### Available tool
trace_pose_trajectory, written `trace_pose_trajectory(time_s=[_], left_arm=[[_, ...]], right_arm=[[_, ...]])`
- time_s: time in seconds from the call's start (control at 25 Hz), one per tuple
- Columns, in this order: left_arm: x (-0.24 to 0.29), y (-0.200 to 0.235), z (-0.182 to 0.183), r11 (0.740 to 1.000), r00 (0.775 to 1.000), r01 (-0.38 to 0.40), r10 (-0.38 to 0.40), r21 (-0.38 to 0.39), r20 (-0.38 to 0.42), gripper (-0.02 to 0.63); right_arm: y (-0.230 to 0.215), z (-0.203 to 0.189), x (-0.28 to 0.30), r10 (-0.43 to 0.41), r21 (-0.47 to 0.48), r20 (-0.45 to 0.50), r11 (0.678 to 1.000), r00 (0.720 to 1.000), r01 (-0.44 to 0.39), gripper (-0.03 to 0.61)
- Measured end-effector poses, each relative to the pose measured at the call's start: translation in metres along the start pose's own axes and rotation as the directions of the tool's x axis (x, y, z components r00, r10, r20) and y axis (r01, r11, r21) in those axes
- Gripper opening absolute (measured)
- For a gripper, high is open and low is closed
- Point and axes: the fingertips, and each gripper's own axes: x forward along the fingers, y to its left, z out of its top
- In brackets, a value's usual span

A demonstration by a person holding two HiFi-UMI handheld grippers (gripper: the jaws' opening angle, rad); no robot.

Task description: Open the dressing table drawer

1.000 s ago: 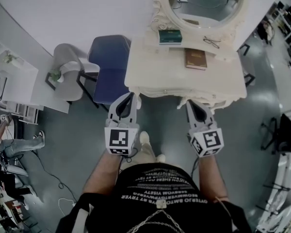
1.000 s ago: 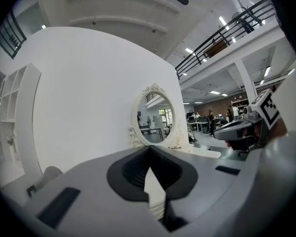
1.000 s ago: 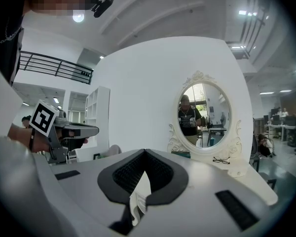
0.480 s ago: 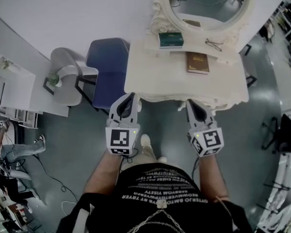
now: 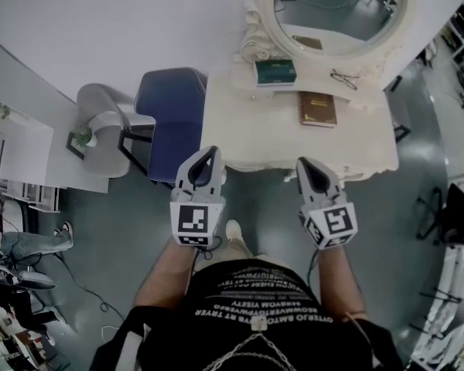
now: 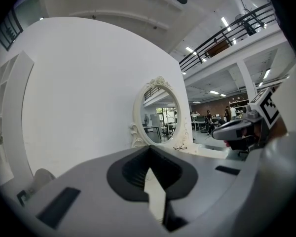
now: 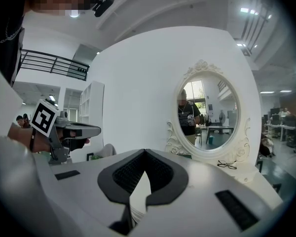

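Observation:
The cream dressing table [image 5: 271,134] with its oval mirror [image 5: 332,10] stands against the wall ahead of me. Its carved front edge [image 5: 336,172] shows from above; the drawer front is hidden under the top. My left gripper [image 5: 209,153] is shut and empty at the table's front left corner. My right gripper [image 5: 301,163] is shut and empty at the front edge, near the middle. In the left gripper view the left gripper [image 6: 149,149] points at the mirror [image 6: 160,115]. From the right gripper view, the right gripper [image 7: 144,154] faces the mirror [image 7: 209,117].
On the table top lie a brown book [image 5: 318,108], a green box [image 5: 275,72] and glasses [image 5: 344,79]. A blue chair [image 5: 174,110] stands left of the table, a grey chair [image 5: 100,126] further left. Black chairs [image 5: 448,211] stand on the right.
Both grippers have moved forward together toward the table's front edge. The table and chairs sit lower in the head view. Both stay shut.

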Motion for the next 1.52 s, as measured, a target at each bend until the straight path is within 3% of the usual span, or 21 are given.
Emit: trace_pose_trajectory(time_s=[0.84,1.52], left_arm=[[0.060,0.068,0.002,0.997,0.997,0.074,-0.074,0.000,0.013,0.003],[0.075,0.049,-0.010,0.995,0.995,0.101,-0.102,-0.016,-0.008,0.003]], right_arm=[[0.005,0.025,0.081,-0.053,-0.016,-0.004,0.998,0.999,0.053,0.003],[-0.019,0.021,0.073,-0.080,-0.015,-0.011,0.997,0.997,0.080,0.002]])
